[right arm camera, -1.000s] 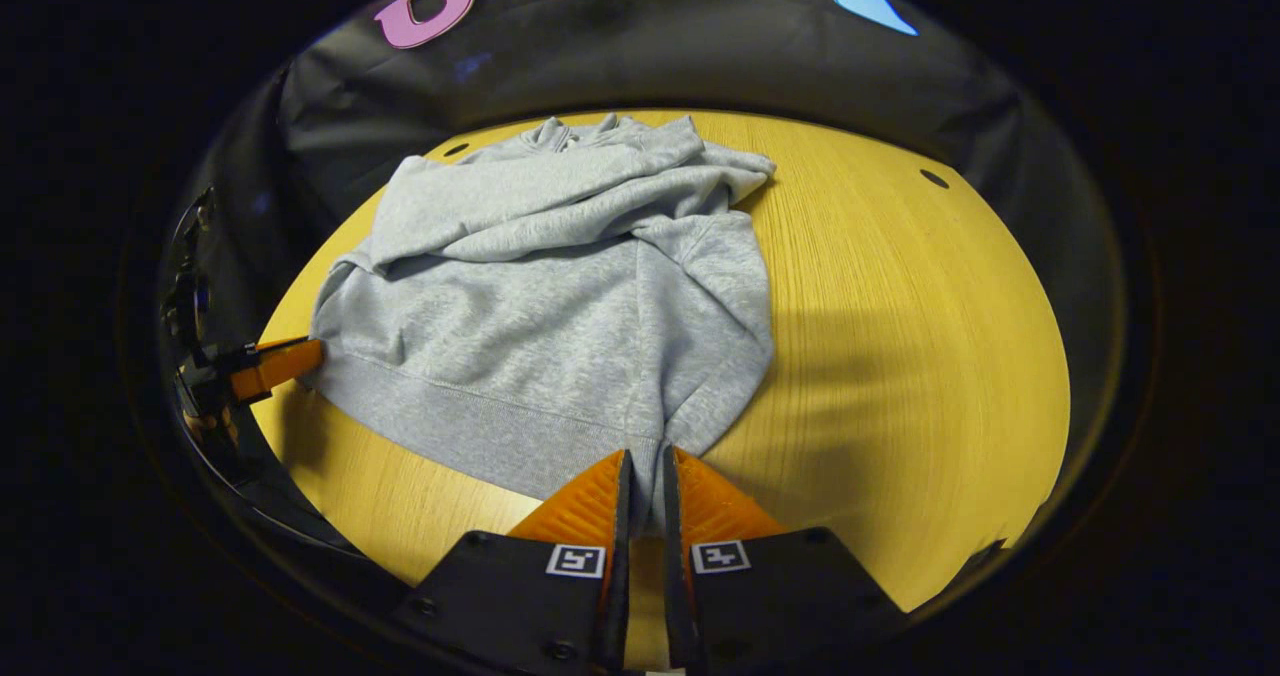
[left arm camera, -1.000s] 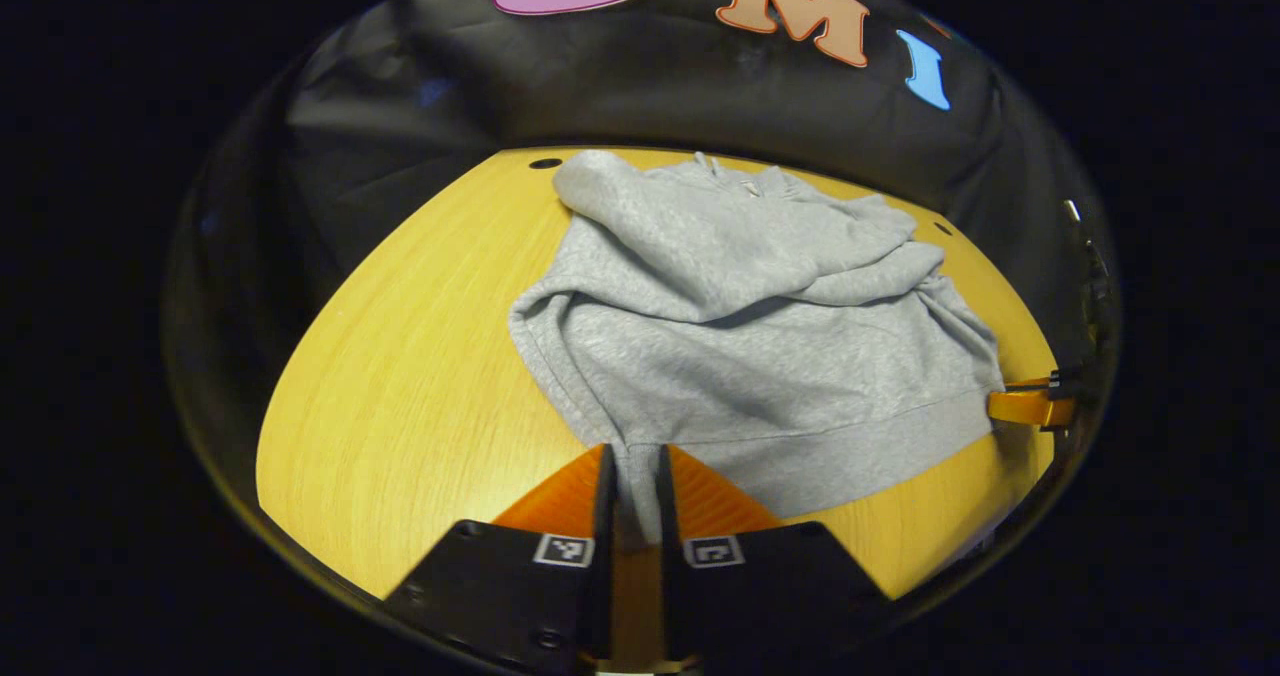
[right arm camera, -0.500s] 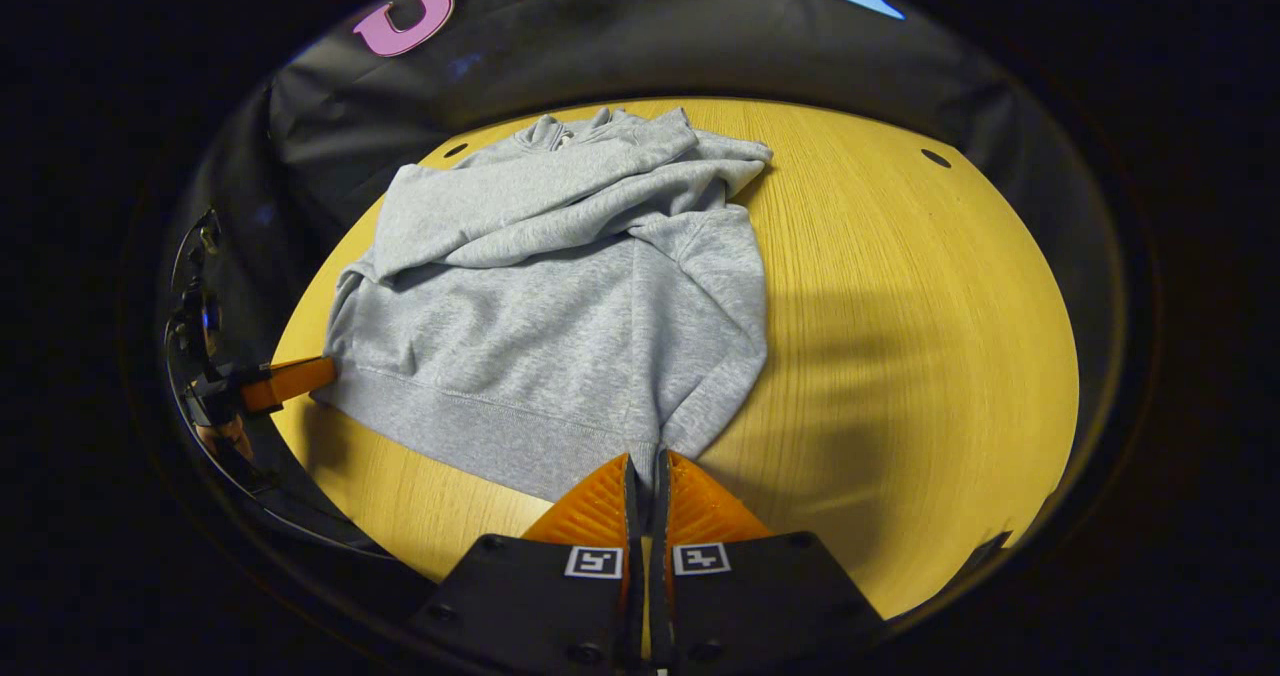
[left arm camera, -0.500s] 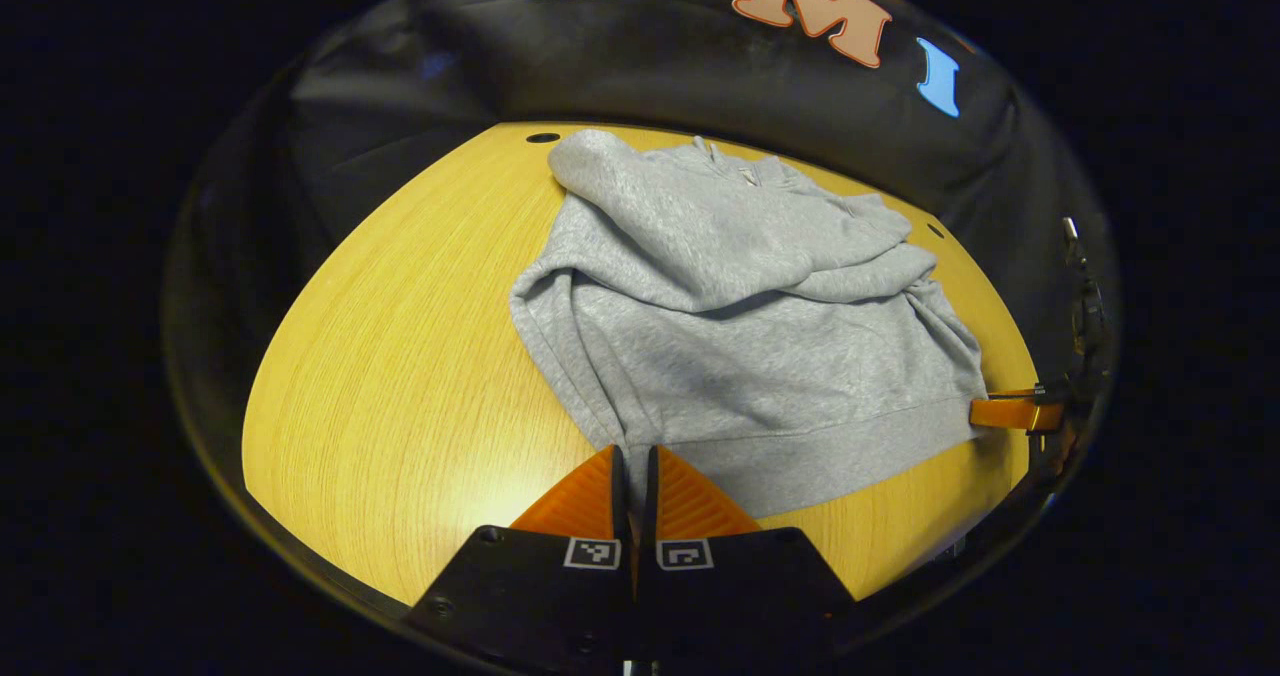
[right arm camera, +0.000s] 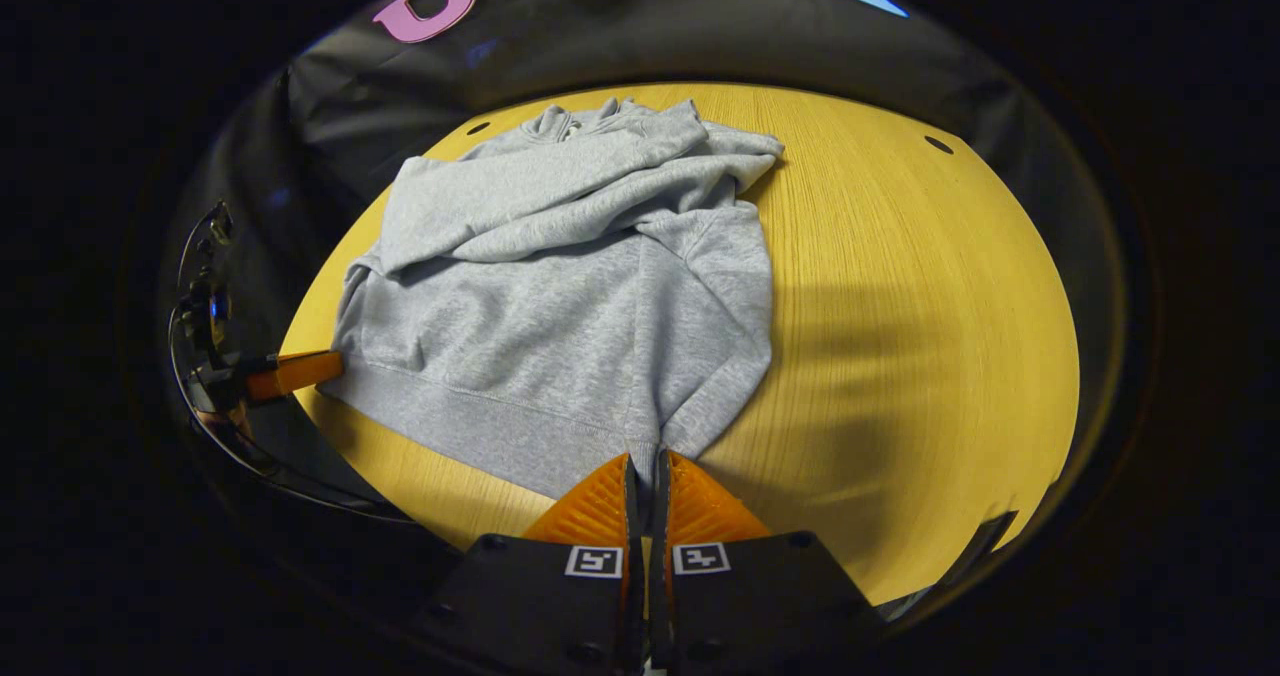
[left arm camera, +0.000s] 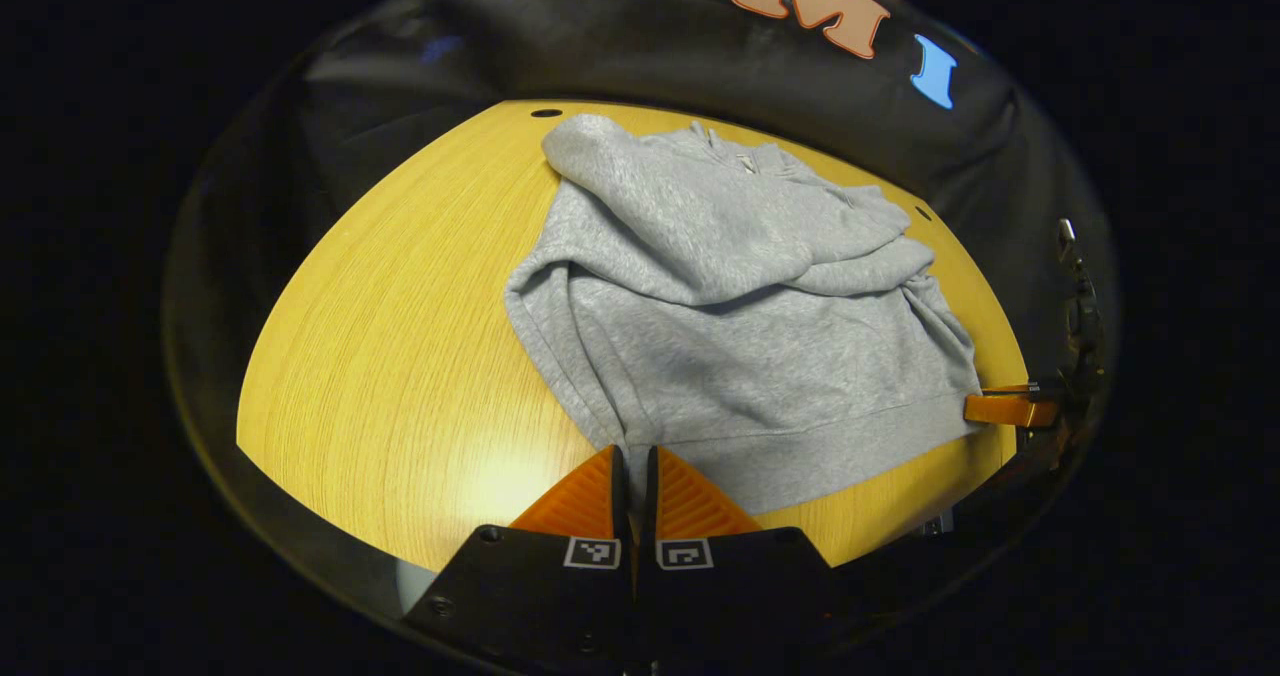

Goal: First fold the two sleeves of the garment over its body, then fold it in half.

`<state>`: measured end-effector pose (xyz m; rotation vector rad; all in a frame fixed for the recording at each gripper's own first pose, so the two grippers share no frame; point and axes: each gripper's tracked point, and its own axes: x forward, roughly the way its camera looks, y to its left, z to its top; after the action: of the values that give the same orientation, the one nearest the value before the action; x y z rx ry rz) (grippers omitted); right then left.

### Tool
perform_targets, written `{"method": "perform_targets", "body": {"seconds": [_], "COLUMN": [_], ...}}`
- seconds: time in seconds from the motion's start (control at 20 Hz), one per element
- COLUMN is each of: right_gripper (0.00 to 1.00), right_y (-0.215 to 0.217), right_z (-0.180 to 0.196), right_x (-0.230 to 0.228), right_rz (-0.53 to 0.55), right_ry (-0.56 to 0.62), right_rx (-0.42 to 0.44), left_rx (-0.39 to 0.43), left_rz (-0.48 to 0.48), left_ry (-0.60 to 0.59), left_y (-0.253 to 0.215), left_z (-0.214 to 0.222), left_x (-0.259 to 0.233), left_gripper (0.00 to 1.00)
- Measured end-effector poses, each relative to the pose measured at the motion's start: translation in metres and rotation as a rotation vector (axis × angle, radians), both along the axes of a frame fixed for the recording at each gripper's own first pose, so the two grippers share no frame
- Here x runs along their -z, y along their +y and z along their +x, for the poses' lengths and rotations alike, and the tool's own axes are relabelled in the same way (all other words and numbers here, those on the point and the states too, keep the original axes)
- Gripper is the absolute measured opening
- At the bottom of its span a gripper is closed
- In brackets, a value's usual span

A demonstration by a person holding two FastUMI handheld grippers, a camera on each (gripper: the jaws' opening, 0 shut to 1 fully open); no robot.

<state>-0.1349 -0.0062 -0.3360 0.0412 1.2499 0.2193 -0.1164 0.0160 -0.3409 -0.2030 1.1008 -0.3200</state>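
A grey sweatshirt (left arm camera: 740, 326) lies on a round wooden table (left arm camera: 400, 336), both sleeves laid across its chest. My left gripper (left arm camera: 633, 453) is shut on the hem's near left corner. In the right gripper view the same sweatshirt (right arm camera: 560, 306) spreads toward the collar at the far side, and my right gripper (right arm camera: 647, 459) is shut on the hem's right corner. Each view also catches the other gripper at the opposite hem corner: the right gripper (left arm camera: 1005, 408) at the right edge, the left gripper (right arm camera: 290, 373) at the left edge.
Bare tabletop (right arm camera: 900, 336) stretches to the right of the sweatshirt and to its left (left arm camera: 380, 356). Small dark holes (right arm camera: 938, 144) sit near the table's far rim. The black cloth wall (left arm camera: 700, 86) rises close behind the table.
Both grippers have closed fully on the hem corners, and the hem has lifted slightly off the table. The views have risen a little and drawn back.
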Motion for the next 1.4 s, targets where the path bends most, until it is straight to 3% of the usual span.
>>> {"method": "perform_targets", "body": {"seconds": [0.4, 0.7, 0.95, 1.05, 1.15, 1.35, 1.4], "right_gripper": [0.04, 0.04, 0.04, 0.00, 0.04, 0.00, 0.04], "right_y": [0.020, 0.026, 0.023, 0.024, 0.026, 0.025, 0.023], "right_z": [0.044, 0.087, 0.130, 0.146, 0.161, 0.183, 0.187], "right_x": [-0.061, -0.081, -0.097, -0.097, -0.086, -0.062, -0.053], "right_rz": [0.171, 0.297, 0.374, 0.387, 0.382, 0.362, 0.348], "right_ry": [-0.078, -0.080, -0.107, -0.111, -0.101, -0.060, -0.046], "right_rx": [0.137, 0.275, 0.391, 0.420, 0.445, 0.501, 0.517], "left_rx": [-0.054, -0.077, -0.126, -0.148, -0.162, -0.173, -0.175], "left_rz": [-0.055, -0.085, -0.121, -0.120, -0.118, -0.104, -0.093], "left_ry": [-0.054, -0.134, -0.134, -0.121, -0.107, -0.086, -0.066], "left_y": [-0.003, -0.004, -0.007, -0.005, -0.005, -0.009, -0.009], "left_z": [0.031, 0.076, 0.108, 0.121, 0.136, 0.168, 0.172], "left_x": [-0.035, -0.069, -0.075, -0.074, -0.074, -0.062, -0.054], "left_gripper": [0.00, 0.00, 0.00, 0.00, 0.00, 0.00, 0.00]}}
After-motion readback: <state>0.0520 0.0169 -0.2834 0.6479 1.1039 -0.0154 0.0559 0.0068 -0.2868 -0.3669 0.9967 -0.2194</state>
